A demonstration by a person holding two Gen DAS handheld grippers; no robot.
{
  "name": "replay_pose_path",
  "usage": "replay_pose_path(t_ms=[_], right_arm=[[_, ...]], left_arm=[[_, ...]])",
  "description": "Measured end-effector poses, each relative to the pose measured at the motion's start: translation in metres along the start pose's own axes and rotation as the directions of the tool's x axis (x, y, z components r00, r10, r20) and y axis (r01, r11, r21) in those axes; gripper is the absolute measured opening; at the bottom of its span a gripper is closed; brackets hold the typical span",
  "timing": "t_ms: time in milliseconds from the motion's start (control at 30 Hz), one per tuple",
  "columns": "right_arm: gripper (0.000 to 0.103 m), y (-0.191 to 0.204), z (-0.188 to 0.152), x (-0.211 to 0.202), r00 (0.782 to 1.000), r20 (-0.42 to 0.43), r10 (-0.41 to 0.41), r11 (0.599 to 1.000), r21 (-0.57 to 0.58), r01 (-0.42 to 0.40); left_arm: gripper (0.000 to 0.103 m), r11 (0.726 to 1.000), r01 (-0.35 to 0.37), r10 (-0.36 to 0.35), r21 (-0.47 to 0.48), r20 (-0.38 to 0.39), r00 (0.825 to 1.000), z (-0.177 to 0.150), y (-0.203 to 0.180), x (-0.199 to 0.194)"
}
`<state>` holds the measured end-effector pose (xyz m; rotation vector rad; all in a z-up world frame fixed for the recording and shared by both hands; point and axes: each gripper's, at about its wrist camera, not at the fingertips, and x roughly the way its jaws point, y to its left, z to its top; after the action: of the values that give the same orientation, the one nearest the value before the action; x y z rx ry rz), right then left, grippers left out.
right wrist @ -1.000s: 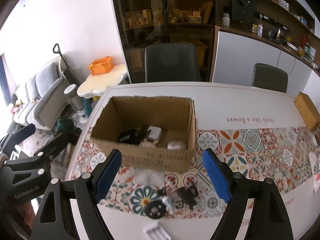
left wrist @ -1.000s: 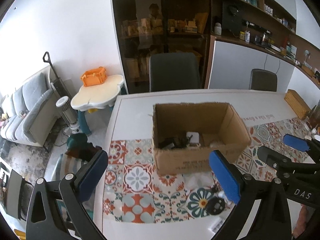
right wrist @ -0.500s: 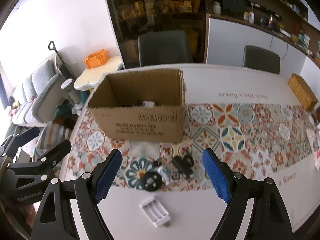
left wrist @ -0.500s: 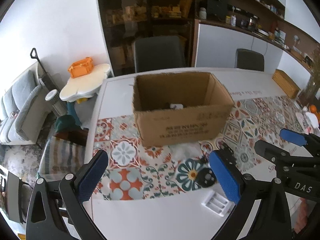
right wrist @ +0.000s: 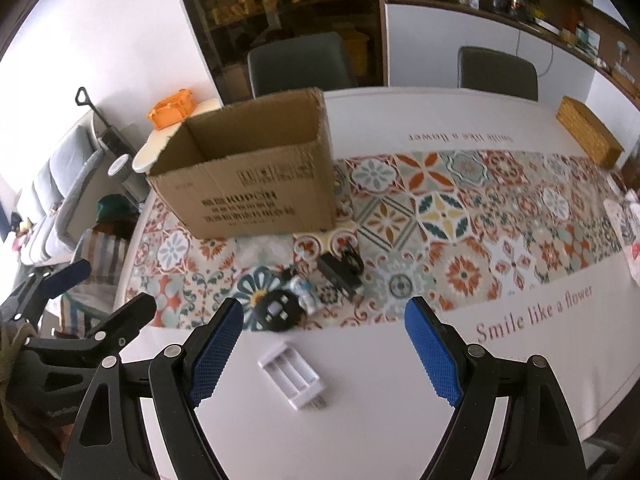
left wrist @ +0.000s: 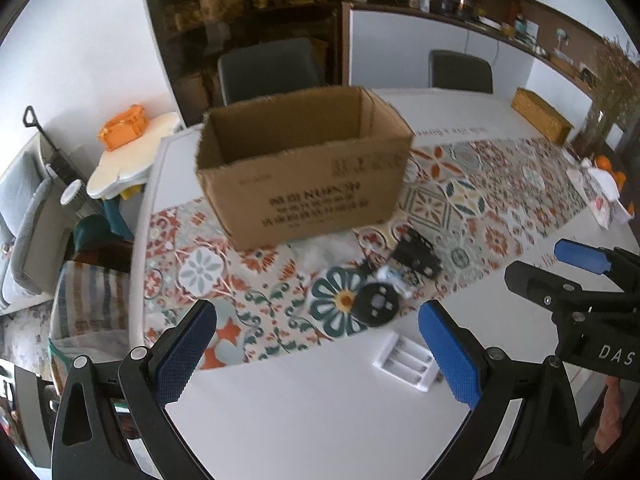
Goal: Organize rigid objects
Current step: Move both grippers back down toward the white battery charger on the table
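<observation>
You've got stuff left: disc (right wrist: 277,311), figure (right wrist: 305,292), black part (right wrist: 341,273) and white holder (right wrist: 295,376) sit on the table (right wrist: 400,400) before the box (right wrist: 256,184). Both grippers, left (left wrist: 318,356) and right (right wrist: 324,354), gape wide, holding nothing.

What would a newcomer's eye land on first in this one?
The open cardboard box on the patterned runner. Just in front of it is a cluster of small black parts, with a white tray nearer on the bare table. Both tongs, left and right, hang open.
</observation>
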<state>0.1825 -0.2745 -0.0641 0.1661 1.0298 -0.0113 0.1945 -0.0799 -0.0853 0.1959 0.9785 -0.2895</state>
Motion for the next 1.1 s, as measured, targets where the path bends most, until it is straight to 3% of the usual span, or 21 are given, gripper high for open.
replay_pose_path(t_ms=[467,1100], right_arm=[[0.083,-0.037,-0.044,0.02,0.993,-0.115,-0.021,0.997,0.077,0.03],[0.083,-0.075,-0.081,0.054,0.965,-0.259,-0.035,0.987,0.144,0.075]], left_arm=[[0.103,0.995,0.081,-0.071,0.065,-0.135,0.988,-0.029,-0.037,0.04],[0.103,0.976,0.175,-0.128,0.126,-0.311,0.942,-0.054,-0.079,0.102]])
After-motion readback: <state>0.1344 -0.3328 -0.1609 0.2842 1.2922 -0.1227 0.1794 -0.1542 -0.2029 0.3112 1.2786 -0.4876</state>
